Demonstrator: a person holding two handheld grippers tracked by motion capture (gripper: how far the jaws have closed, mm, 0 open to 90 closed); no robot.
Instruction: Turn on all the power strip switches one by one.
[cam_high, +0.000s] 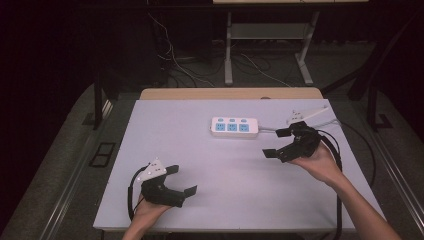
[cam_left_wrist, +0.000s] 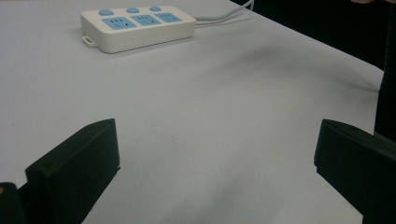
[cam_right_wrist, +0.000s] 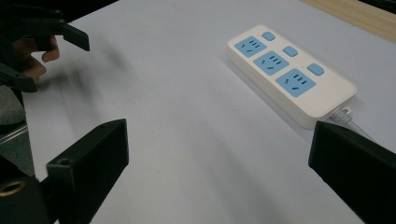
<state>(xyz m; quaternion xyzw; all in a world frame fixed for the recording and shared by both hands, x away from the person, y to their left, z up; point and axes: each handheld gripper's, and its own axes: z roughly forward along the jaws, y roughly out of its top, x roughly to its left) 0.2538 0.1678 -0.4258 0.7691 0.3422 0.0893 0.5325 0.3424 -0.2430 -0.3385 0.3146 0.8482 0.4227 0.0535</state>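
White matte table top (cam_high: 165, 150), rectangular, evenly lit from above, without hard shadows. Bare wooden strip (cam_high: 230, 93) along the far edge of the table top. Beyond that edge: grey carpeted floor (cam_high: 270, 60), then a second desk's light metal legs (cam_high: 229, 50) on flat feet, with a crossbar between them. Loose cables (cam_high: 175, 60) across the floor left of those legs, trailing toward the table. Dark floor boxes (cam_high: 102, 154) set into the floor left of the table, beside a pale rail (cam_high: 65, 200). Black stand legs (cam_high: 372, 100) right of the table. Surroundings beyond the carpet dark; walls not discernible.
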